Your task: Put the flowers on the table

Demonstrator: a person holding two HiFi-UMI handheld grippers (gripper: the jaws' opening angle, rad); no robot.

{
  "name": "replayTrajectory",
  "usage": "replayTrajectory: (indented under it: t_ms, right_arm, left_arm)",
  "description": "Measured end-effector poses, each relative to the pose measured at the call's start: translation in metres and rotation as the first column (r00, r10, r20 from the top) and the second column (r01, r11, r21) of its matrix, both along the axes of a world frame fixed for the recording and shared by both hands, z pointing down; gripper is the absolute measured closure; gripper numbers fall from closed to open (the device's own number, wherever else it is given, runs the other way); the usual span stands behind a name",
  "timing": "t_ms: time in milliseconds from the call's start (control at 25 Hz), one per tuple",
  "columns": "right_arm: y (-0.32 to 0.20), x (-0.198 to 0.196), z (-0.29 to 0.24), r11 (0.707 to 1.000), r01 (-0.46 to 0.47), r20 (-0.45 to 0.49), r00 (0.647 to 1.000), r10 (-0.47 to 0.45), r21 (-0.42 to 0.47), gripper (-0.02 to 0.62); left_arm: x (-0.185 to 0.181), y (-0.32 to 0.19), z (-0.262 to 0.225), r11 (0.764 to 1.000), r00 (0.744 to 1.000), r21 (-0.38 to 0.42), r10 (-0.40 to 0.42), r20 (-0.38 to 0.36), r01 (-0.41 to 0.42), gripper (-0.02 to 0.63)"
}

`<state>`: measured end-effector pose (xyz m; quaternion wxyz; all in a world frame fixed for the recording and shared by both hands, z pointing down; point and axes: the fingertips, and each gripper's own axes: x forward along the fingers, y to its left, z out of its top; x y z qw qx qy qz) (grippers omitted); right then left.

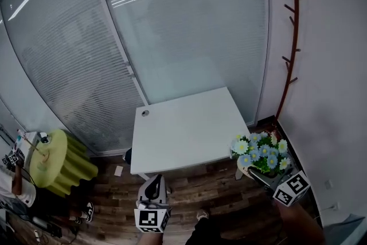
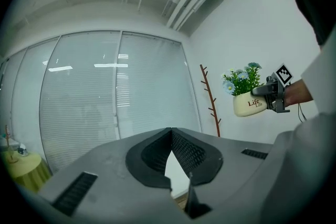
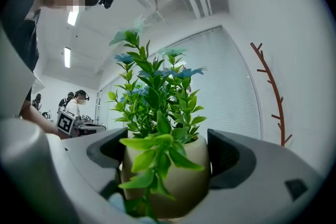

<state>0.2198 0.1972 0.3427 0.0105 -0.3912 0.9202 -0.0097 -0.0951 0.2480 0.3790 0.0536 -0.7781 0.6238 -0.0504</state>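
A cream pot of blue and white flowers (image 1: 262, 153) hangs off the white table's (image 1: 186, 129) right front corner, above the wood floor. My right gripper (image 1: 259, 174) is shut on the pot from below. In the right gripper view the pot (image 3: 173, 186) sits between the two dark fingers (image 3: 231, 157), with green leaves filling the middle. The left gripper view shows the same pot (image 2: 251, 105), printed "Life", held at the right. My left gripper (image 1: 153, 187) hovers in front of the table's near edge; its jaws (image 2: 169, 136) meet at the tips with nothing between them.
A glass partition with blinds (image 1: 143, 37) runs behind the table. A brown branch-shaped coat rack (image 1: 292, 43) stands against the right wall. A yellow-green ribbed stool (image 1: 57, 160) with small items stands at the left. Another person (image 3: 79, 102) is in the background.
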Motion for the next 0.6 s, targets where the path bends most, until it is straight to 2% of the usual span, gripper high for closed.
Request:
replayTrajectory:
  t_ms: [200, 600]
  right_arm:
    - [-0.041, -0.017, 0.002, 0.999, -0.029, -0.006, 1.000, 0.029, -0.013, 0.103]
    - [-0.113, -0.046, -0.005, 0.997, -0.074, -0.020, 0.997, 0.074, -0.027, 0.103]
  left_arm:
    - [-0.022, -0.048, 0.009, 1.000, 1.000, -0.019, 0.003, -0.015, -0.004, 0.601]
    - [-0.048, -0.146, 0.002, 0.997, 0.996, 0.002, 0.083, -0.022, -0.083, 0.601]
